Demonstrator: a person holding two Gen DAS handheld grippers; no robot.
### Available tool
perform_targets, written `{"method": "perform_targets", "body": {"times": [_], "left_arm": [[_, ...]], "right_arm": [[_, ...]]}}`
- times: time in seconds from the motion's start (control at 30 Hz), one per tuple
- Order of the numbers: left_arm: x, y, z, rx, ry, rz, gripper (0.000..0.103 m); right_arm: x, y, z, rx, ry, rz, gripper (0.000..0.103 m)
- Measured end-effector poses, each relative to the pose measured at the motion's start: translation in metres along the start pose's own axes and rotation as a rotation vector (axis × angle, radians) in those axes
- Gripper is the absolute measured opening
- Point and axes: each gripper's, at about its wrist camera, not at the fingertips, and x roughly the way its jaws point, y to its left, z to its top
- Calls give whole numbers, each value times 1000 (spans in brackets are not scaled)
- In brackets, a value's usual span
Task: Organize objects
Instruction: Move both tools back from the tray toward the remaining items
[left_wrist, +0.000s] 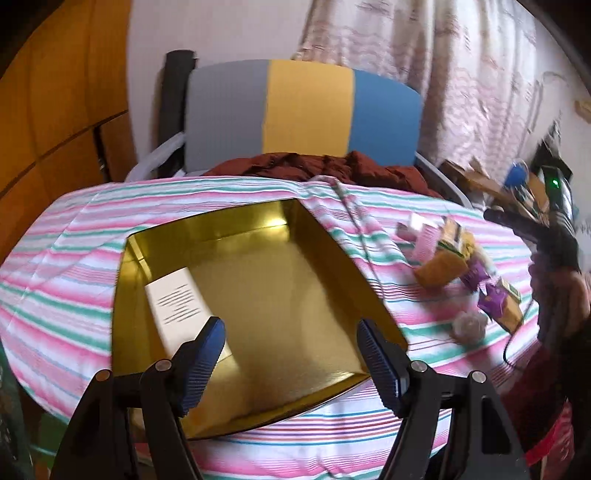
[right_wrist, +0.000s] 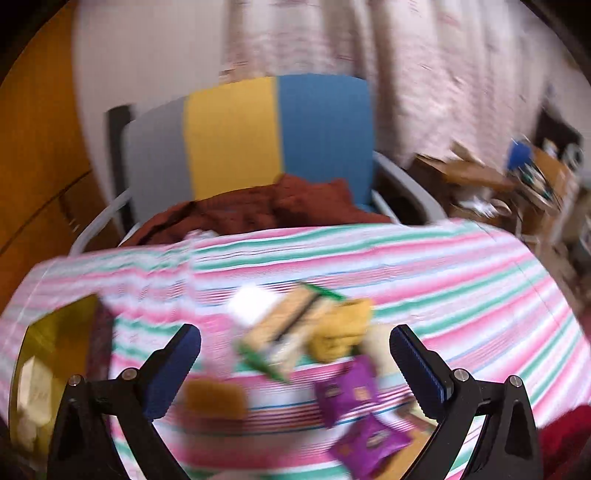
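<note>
Gold tin (left_wrist: 258, 295) on striped tabletop (left_wrist: 66, 266): one white box (left_wrist: 177, 299) inside. Packets (right_wrist: 314, 343) lie loose right of tin, unsorted. Left hand-held gripper (left_wrist: 291, 354) and right hand-held gripper (right_wrist: 295, 365) both spread apart, empty.

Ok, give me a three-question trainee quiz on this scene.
1. True or false: the gold tin holds a white box.
2. Which hand-held gripper hangs over the snack packets: (a) left or (b) right?
3. Fill in: both hand-held grippers are ____ and hold nothing.

Key: 1 true; 2 b; 3 open.
</note>
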Motion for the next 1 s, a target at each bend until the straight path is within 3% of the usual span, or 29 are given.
{"method": "perform_targets", "body": {"times": [0.13, 0.23, 0.4, 0.43, 0.53, 1.0], "left_arm": [[12, -29, 8, 78, 22, -26, 75], [24, -56, 17, 131, 37, -73, 75], [46, -98, 30, 205, 58, -154, 77], [52, -107, 33, 220, 60, -157, 82], [67, -129, 42, 254, 72, -166, 82], [127, -162, 70, 259, 144, -208, 82]], "right_arm": [[22, -41, -6, 140, 65, -14, 103], [29, -54, -4, 219, 107, 25, 103], [28, -54, -4, 217, 108, 43, 103], [28, -54, -4, 215, 109, 42, 103], [28, -53, -7, 219, 120, 46, 103], [34, -60, -8, 281, 152, 98, 103]]}}
